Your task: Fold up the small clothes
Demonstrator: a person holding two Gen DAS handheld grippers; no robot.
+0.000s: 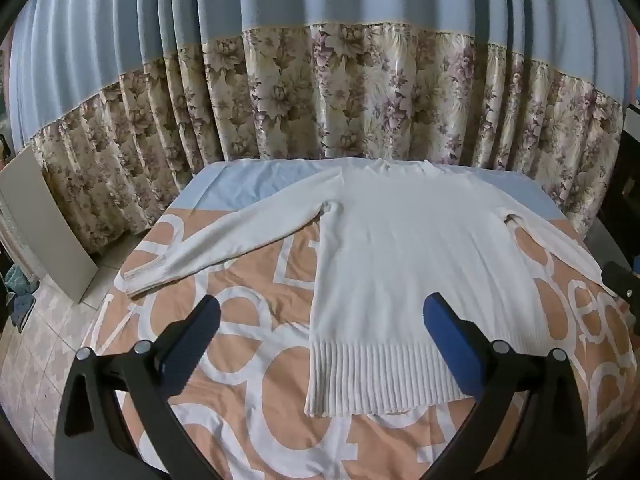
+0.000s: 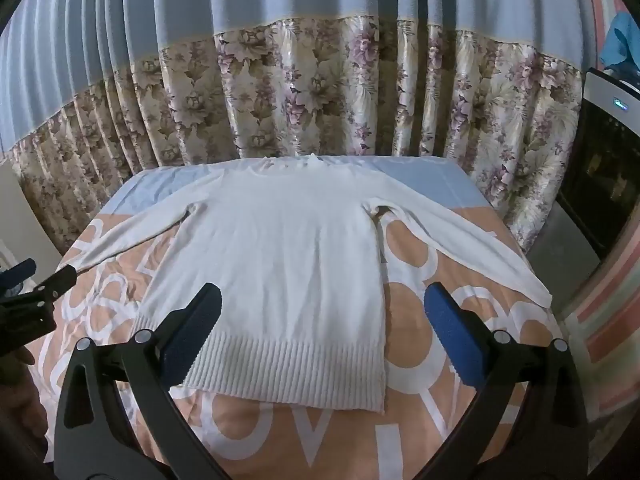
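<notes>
A white knit sweater [image 1: 408, 256] lies flat on the bed, neck at the far end, ribbed hem near me, both sleeves spread out to the sides. It also shows in the right wrist view [image 2: 280, 256]. My left gripper [image 1: 322, 312] is open and empty, hovering above the sweater's lower left part. My right gripper [image 2: 322, 308] is open and empty, hovering above the sweater's lower right part. The left gripper's fingers [image 2: 28, 292] show at the left edge of the right wrist view, and part of the right gripper [image 1: 620, 284] shows at the right edge of the left wrist view.
The bed has a peach and white patterned cover [image 1: 248, 368] with a light blue strip at the far end. A blue and floral curtain [image 1: 320, 92] hangs behind it. A flat board [image 1: 44, 232] leans at the left on a tiled floor. A dark appliance [image 2: 608, 168] stands at the right.
</notes>
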